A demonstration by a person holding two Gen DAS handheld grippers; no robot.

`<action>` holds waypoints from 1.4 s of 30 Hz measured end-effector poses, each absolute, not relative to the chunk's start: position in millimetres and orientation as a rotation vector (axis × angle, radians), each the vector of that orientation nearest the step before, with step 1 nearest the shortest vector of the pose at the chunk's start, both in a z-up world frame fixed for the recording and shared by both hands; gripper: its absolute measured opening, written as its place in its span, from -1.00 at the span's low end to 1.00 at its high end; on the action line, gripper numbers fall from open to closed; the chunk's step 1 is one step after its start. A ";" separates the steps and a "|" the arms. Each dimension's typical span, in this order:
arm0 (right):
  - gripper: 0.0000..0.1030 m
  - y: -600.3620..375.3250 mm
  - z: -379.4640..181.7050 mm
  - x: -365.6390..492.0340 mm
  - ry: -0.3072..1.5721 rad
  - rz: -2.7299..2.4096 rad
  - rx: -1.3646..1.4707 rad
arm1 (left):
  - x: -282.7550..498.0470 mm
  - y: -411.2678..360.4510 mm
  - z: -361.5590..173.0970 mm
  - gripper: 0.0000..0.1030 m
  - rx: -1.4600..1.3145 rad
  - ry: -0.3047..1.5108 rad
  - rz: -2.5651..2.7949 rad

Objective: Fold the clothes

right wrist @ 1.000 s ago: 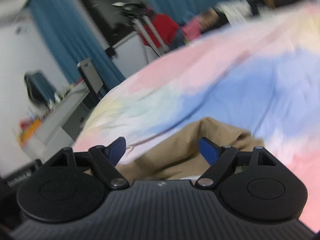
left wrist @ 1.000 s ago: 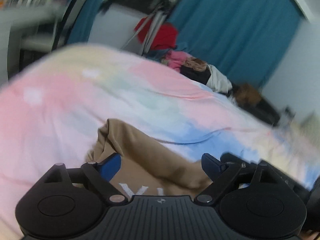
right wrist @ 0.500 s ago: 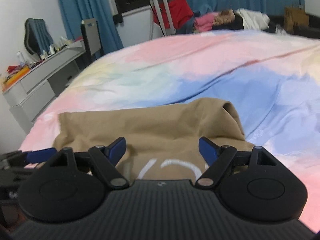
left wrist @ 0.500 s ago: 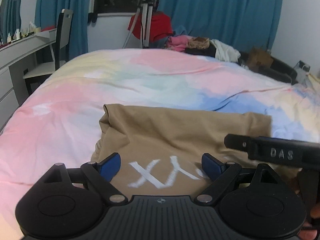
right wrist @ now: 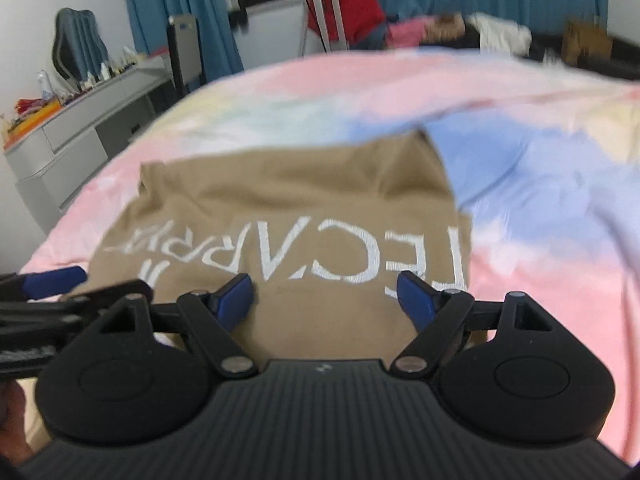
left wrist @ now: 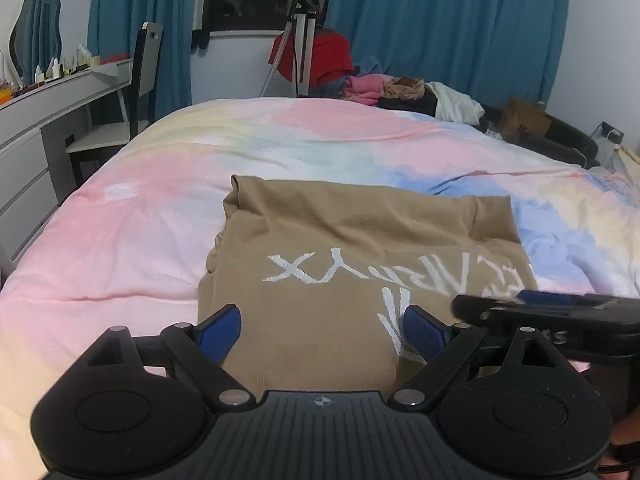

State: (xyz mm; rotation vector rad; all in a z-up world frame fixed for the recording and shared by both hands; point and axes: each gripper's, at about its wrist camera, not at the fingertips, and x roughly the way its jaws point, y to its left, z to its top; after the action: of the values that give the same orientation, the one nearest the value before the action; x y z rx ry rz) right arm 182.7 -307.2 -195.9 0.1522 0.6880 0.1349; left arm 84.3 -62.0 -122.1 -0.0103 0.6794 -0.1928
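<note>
A tan garment (left wrist: 352, 248) with white lettering lies folded on the pastel bed cover (left wrist: 140, 216), its sides tucked under. My left gripper (left wrist: 322, 334) hovers over its near left part, open, with nothing between the blue pads. The right gripper (left wrist: 552, 312) shows side-on at the right edge of the left wrist view. In the right wrist view the same garment (right wrist: 288, 216) fills the middle and my right gripper (right wrist: 326, 300) stands open above its near edge, nothing held. The left gripper's blue fingertip (right wrist: 54, 280) pokes in from the left there.
A grey dresser (left wrist: 36, 148) and a chair (left wrist: 132, 92) stand left of the bed. A pile of clothes (left wrist: 400, 92) lies at the far side, by a tripod (left wrist: 302, 36) and blue curtains (left wrist: 440, 24). Dark items (left wrist: 560, 140) sit at the right.
Both views rolled back level and drew back toward me, so more of the garment and its lettering shows. Both grippers stayed open.
</note>
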 end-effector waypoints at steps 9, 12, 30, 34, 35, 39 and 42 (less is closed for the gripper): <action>0.58 -306.3 -198.5 179.0 0.687 0.130 0.151 | 41.1 -45.0 -92.0 0.74 -0.189 0.621 -0.160; 0.58 -304.6 -197.6 179.6 0.689 0.125 0.140 | 37.5 -41.9 -89.7 0.74 -0.302 0.660 -0.206; 0.59 -296.2 -193.5 186.2 0.718 0.078 0.104 | 85.3 8.0 -175.2 0.53 -0.957 0.878 -0.168; 0.59 -295.9 -192.6 186.4 0.719 0.071 0.110 | 87.3 12.3 -181.2 0.34 -0.996 0.842 -0.139; 0.58 -295.8 -192.3 186.5 0.719 0.069 0.111 | 87.5 11.6 -180.7 0.28 -0.991 0.836 -0.131; 0.58 -299.3 -181.0 179.1 0.718 0.057 0.195 | 85.2 8.9 -172.0 -0.28 -0.964 0.797 -0.150; 0.62 -313.4 -163.1 161.9 0.695 0.140 0.431 | 83.3 8.5 -162.3 -0.44 -0.957 0.759 -0.170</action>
State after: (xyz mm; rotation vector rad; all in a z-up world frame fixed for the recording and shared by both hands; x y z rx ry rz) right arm 161.9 -313.4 -163.1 0.4311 0.6949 0.1398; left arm 83.3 8.5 -162.3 -0.9574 0.7588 -0.1700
